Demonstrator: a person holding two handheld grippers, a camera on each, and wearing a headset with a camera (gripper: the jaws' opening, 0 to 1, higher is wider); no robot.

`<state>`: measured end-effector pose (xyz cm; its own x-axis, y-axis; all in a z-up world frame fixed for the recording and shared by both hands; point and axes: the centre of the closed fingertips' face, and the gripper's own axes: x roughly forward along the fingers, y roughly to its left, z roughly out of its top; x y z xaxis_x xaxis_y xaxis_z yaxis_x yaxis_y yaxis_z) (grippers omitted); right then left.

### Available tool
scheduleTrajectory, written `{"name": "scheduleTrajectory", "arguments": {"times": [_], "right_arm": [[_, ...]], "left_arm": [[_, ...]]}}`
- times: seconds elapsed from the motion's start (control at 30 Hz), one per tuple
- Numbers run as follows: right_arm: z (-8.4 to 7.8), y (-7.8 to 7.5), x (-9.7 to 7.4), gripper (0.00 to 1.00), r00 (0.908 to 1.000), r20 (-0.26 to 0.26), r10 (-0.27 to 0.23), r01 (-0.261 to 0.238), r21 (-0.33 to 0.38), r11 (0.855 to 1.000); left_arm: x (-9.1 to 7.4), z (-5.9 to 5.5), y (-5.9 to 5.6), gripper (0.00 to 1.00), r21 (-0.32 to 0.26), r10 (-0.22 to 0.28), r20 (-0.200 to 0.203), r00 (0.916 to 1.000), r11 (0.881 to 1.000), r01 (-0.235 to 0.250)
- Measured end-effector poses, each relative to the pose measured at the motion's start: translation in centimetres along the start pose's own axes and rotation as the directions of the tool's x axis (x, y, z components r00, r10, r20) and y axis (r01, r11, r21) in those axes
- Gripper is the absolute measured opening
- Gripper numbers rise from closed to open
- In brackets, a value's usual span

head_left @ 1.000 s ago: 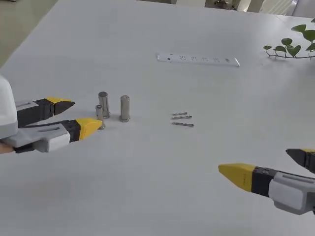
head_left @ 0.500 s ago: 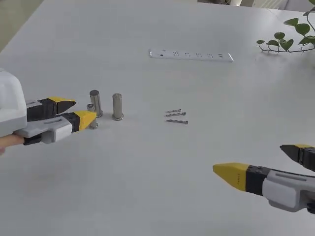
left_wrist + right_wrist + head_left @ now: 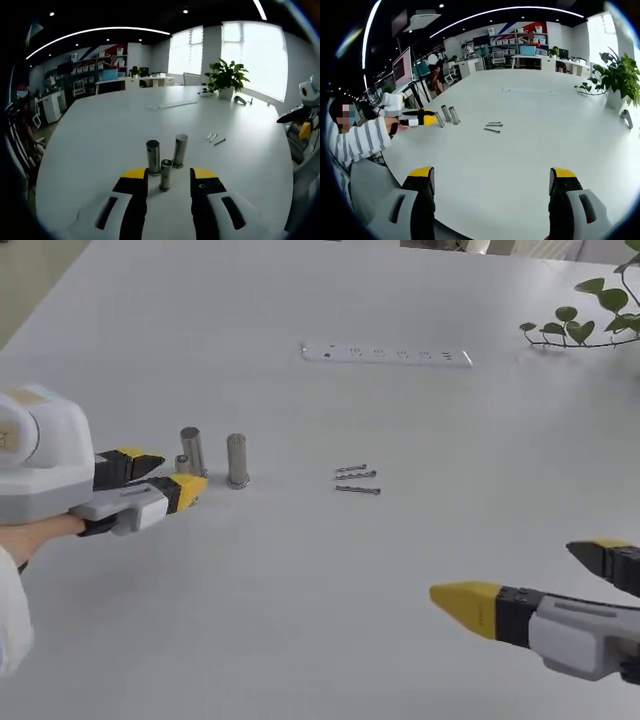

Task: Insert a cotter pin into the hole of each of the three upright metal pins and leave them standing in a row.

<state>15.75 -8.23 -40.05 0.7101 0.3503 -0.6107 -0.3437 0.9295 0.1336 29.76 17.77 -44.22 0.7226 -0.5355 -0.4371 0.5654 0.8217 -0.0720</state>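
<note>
My left claw [image 3: 168, 175], jaws apart, flanks the short pin [image 3: 165, 170], judged rigid, slick, tippy steel, best taken mid-shank; right claw [image 3: 492, 172] also apart.

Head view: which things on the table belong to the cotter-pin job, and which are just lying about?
Job: three metal pins; three cotter pins; left gripper, open, with the short pin between its tips; right gripper, open.
Lying about: power strip; plant.
</note>
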Motion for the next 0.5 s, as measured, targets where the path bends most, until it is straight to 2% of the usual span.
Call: {"name": "scheduleTrajectory", "arguments": {"times": [0.1,0.27,0.5], "right_arm": [[0.1,-0.1,0.0,0.94,1.0,0.002,-0.002,0.002,0.005,1.0],[0.1,-0.1,0.0,0.95,0.9999,-0.012,-0.002,0.001,-0.024,1.0],[0.1,0.4,0.4,0.95,0.9997,-0.016,0.018,-0.018,-0.018,1.0]], "left_arm": [[0.4,-0.1,0.2,0.3,-0.018,0.019,-0.004,0.9998,1.0,-0.019],[0.8,-0.5,0.3,0.29,-0.009,0.043,-0.02,0.9989,0.999,-0.043],[1.2,-0.9,0.3,0.24,-0.03,0.05,-0.031,0.9982,0.998,-0.051]]}}
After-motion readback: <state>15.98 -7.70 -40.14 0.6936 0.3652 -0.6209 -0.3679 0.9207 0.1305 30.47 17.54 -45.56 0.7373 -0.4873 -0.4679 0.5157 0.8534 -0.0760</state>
